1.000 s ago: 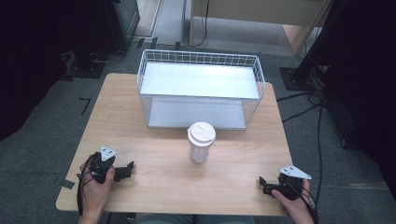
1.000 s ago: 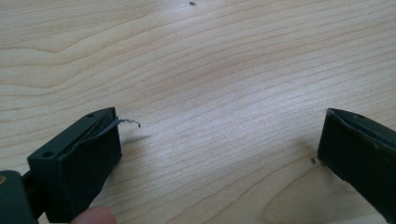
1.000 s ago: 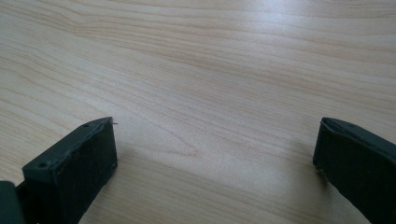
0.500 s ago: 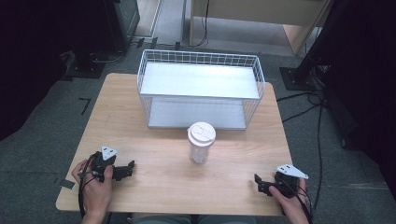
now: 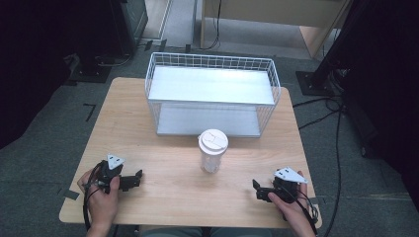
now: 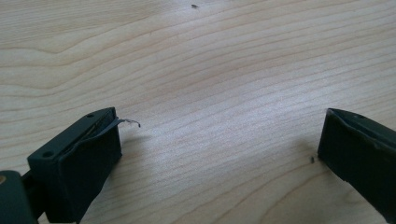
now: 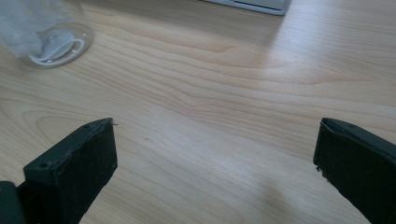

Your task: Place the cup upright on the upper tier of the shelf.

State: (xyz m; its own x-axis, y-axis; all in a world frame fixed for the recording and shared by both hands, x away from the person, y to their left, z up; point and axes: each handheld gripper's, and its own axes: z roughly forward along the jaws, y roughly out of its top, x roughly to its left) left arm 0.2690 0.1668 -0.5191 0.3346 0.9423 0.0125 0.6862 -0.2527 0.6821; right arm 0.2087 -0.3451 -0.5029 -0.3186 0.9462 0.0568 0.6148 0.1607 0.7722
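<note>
A clear plastic cup with a white lid (image 5: 213,150) stands upright in the middle of the wooden table (image 5: 168,197); its base (image 7: 56,44) appears at the top left of the right gripper view. Behind it sits a white wire basket (image 5: 212,94) with a grey shelf. My left gripper (image 5: 138,177) rests near the table's front left, held in a hand; in the left gripper view (image 6: 219,149) its jaws stand wide apart over bare wood. My right gripper (image 5: 256,188) rests at the front right, also open (image 7: 215,158) with nothing between its jaws.
Cables (image 5: 321,106) and dark equipment stands (image 5: 341,49) lie on the grey floor right of the table. A wooden cabinet (image 5: 276,12) stands beyond the basket. Bare wood stretches between both grippers and the cup.
The right gripper has shifted slightly left and nearer the front edge. The left gripper has barely moved. The cup and basket stay put.
</note>
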